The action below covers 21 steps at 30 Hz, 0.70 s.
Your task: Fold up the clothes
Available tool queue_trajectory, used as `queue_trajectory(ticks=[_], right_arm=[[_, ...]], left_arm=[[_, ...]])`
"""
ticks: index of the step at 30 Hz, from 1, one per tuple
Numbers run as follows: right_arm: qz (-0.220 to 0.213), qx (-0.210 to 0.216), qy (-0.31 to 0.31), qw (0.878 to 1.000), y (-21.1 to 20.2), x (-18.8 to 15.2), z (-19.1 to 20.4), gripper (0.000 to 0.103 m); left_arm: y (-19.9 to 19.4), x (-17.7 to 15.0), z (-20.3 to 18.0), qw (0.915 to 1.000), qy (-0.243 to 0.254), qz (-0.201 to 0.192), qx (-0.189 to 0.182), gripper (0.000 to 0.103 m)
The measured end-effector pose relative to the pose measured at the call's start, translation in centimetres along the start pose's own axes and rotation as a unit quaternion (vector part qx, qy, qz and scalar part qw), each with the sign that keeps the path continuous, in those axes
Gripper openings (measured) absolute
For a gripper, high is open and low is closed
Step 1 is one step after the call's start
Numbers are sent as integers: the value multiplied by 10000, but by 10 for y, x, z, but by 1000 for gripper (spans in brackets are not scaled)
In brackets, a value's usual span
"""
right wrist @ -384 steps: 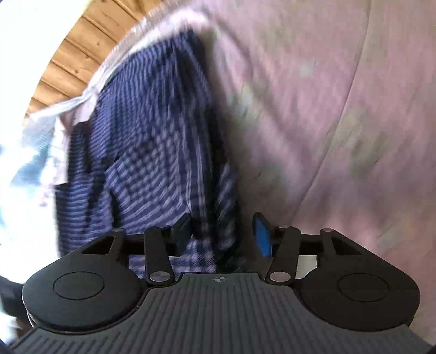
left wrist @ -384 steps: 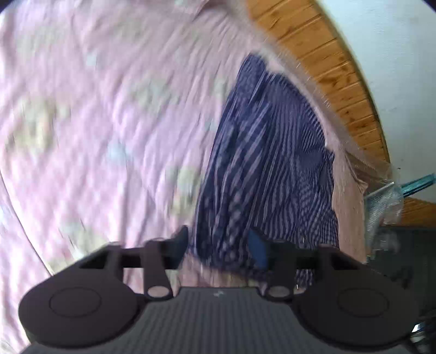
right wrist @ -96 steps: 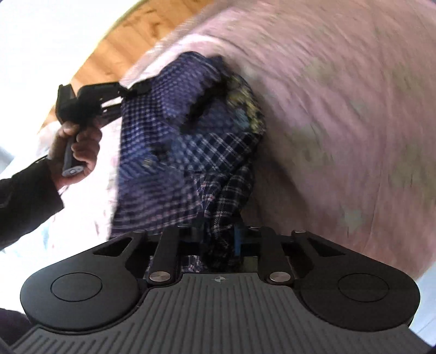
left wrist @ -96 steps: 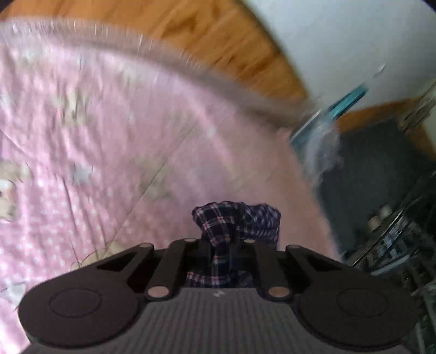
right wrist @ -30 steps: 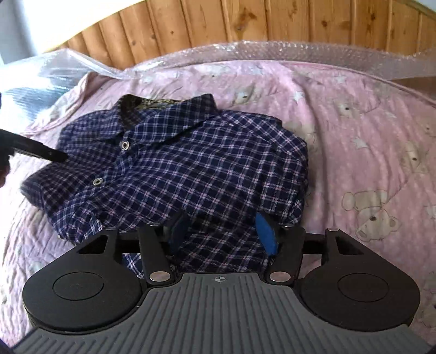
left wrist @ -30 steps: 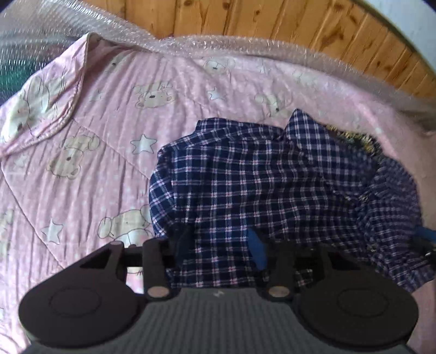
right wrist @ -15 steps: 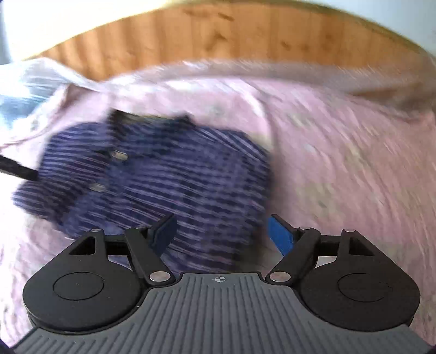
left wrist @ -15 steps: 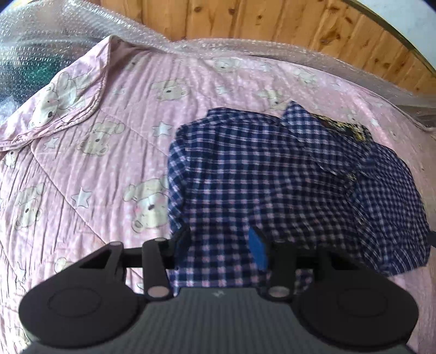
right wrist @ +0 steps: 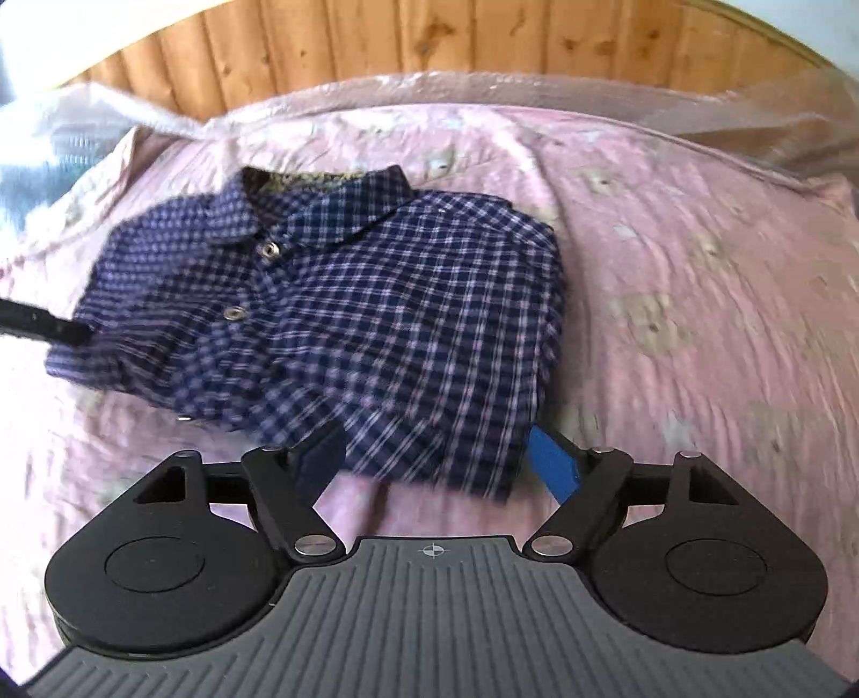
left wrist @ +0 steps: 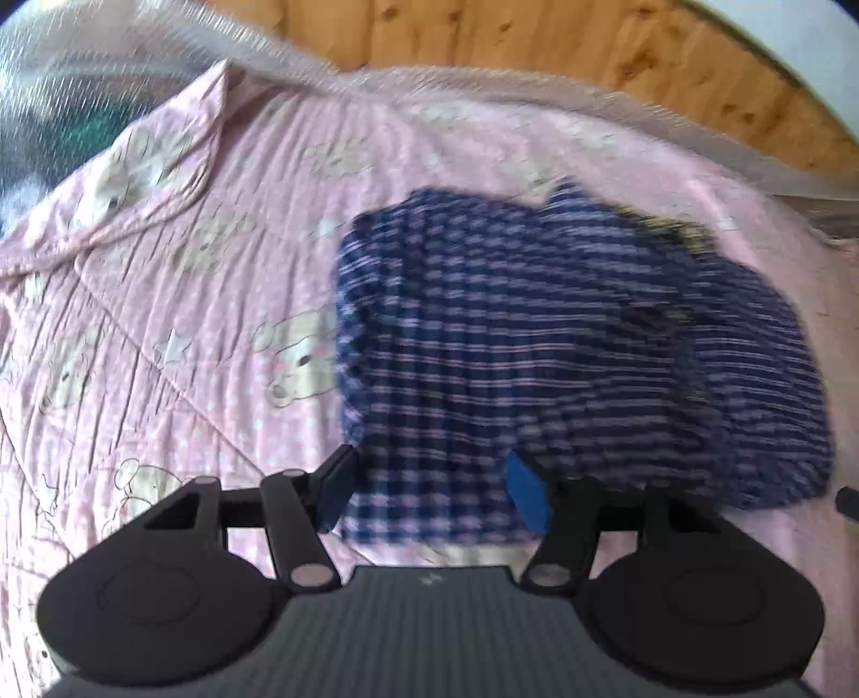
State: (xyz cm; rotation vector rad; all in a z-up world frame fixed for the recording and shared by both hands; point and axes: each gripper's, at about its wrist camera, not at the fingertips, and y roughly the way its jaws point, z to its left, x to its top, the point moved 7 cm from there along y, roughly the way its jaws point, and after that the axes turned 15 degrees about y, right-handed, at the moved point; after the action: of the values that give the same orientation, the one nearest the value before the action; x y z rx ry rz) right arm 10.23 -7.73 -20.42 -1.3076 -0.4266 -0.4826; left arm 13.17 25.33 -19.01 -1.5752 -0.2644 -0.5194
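Observation:
A navy plaid shirt lies folded, collar up and buttons showing, on the pink bear-print quilt. In the left wrist view the same shirt is blurred. My left gripper hovers over the shirt's near hem; its jaws are opening and nothing is pinched between them. My right gripper stands open wide above the shirt's near corner, its pads off the cloth. One finger of the left gripper pokes in beside the shirt's left edge in the right wrist view.
A wooden headboard runs along the far side. Clear bubble wrap lines the quilt's far edge. A turned-over quilt corner lies at far left. Bare quilt stretches right of the shirt.
Both grippers have drawn back and upward from the shirt, which now looks smaller in both views. Both pairs of jaws stand wider than a second ago. The shirt stays folded in place.

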Motion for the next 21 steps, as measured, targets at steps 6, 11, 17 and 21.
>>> queue_trajectory(ticks=[6, 11, 17, 21], right_arm=[[-193, -100, 870, 9960, -49, -3, 21, 94], [-409, -61, 988, 9942, -77, 6, 56, 97], [-520, -352, 949, 9935, -95, -3, 68, 98], [-535, -294, 1034, 9928, -99, -7, 68, 98]], left_arm=[[-65, 10, -44, 9963, 348, -702, -351, 103], [-93, 14, -73, 9924, 454, -971, -603, 103], [-104, 9, -92, 9914, 751, -906, -570, 103], [-109, 3, -90, 9925, 618, -925, -501, 103]])
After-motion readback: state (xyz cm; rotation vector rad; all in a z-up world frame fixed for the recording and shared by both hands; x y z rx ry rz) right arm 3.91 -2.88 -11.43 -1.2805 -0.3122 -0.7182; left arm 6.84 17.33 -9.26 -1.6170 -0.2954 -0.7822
